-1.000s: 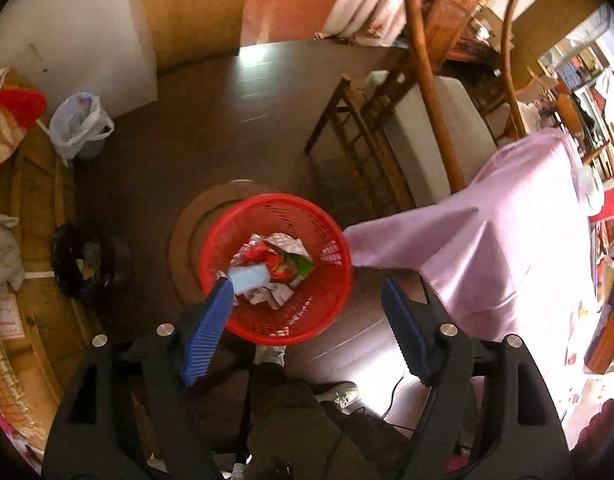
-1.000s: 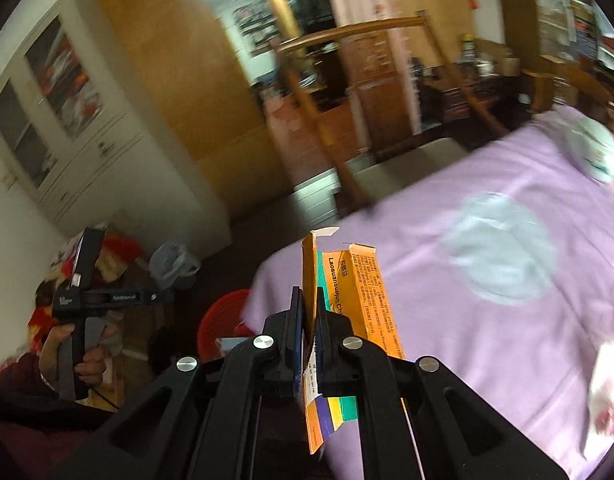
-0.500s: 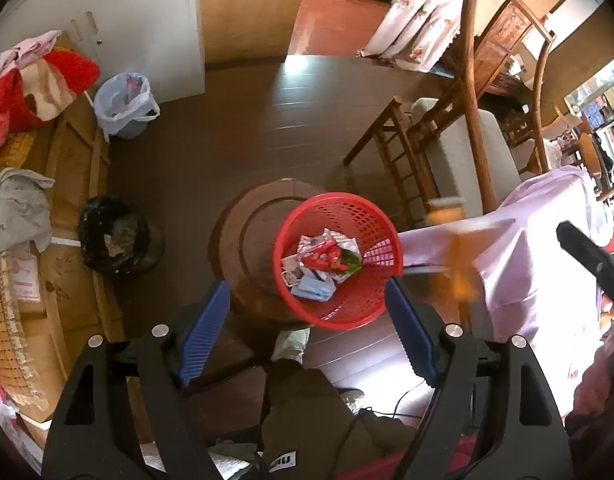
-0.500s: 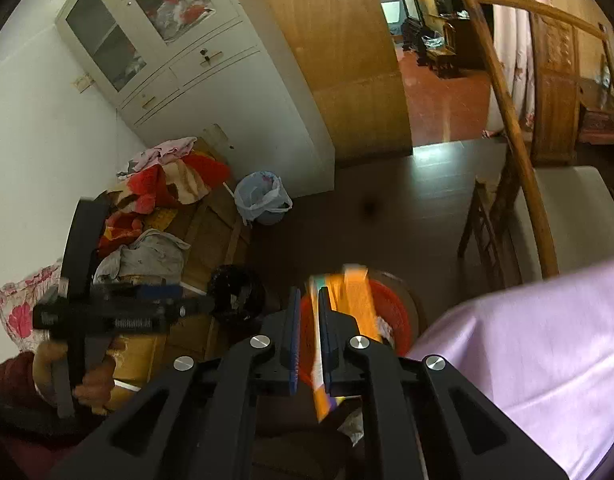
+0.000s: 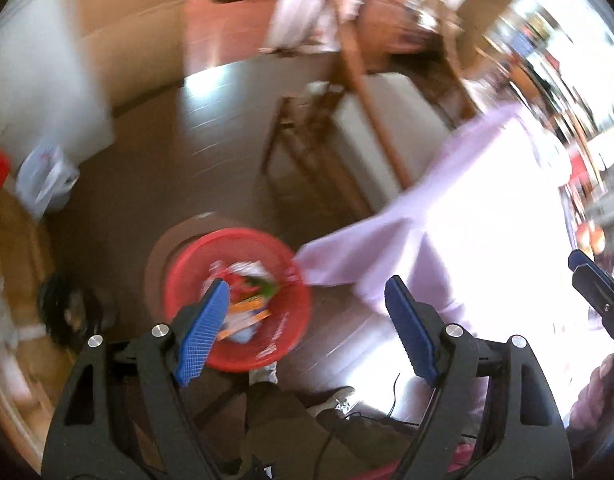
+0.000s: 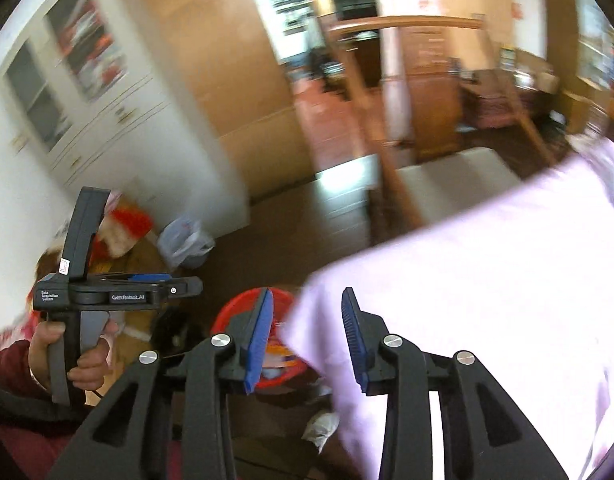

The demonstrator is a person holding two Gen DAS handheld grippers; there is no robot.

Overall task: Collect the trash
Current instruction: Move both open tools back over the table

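Note:
A red mesh basket point(image 5: 267, 252) stands on a round wooden stool point(image 5: 163, 252) beside the table. It holds crumpled wrappers and an orange carton point(image 5: 247, 312). My left gripper point(image 5: 307, 320) is open and empty above the basket. My right gripper point(image 6: 307, 332) is open and empty, over the edge of the purple tablecloth point(image 6: 487, 280), with the basket point(image 6: 235, 308) just below and left. The right gripper's tip also shows in the left wrist view point(image 5: 587, 276). Both views are motion-blurred.
A wooden chair with a pale cushion point(image 5: 387, 120) stands at the table. A black bin point(image 5: 67, 304) and a blue-lined bin point(image 5: 47, 180) are on the dark floor at left. White cabinets point(image 6: 107, 120) line the wall.
My right gripper opened and let go of the orange carton, which now lies in the red basket. The right gripper swung back up towards the table. The left view shifted.

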